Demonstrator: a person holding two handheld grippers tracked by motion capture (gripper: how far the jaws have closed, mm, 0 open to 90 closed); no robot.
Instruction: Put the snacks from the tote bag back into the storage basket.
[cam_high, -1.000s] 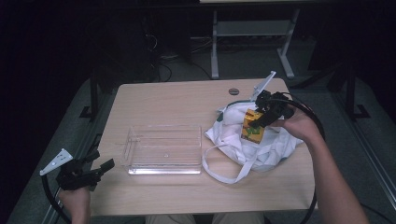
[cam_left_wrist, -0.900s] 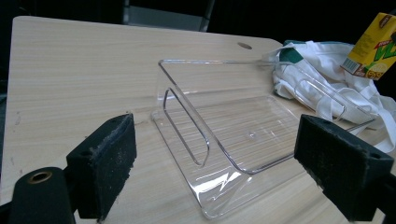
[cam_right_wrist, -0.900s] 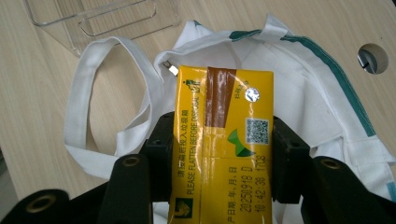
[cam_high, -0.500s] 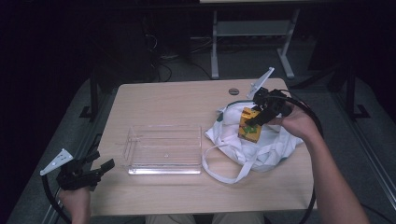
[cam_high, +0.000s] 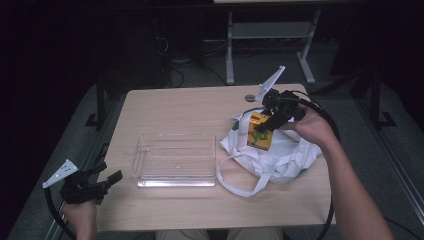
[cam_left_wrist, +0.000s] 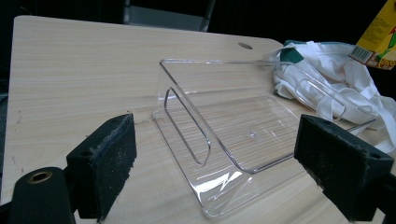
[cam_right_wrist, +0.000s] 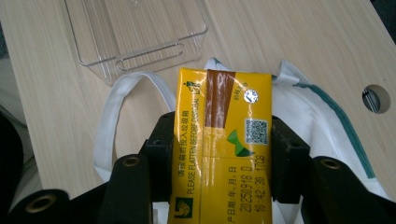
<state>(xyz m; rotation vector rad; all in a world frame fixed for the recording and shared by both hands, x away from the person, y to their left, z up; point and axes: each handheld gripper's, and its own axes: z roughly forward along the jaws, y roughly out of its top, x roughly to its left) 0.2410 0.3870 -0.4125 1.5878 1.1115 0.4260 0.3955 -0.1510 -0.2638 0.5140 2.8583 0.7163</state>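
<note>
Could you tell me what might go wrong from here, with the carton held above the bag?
1. The right hand-held gripper pinches the carton only near one end, so it might pivot or slip and drop onto the bag.
2. A bag strap loops beside the tray; a low carry toward the tray could snag it.
3. The left hand-held gripper sits open off the table corner, holding nothing, so the light tray could slide if bumped.
</note>
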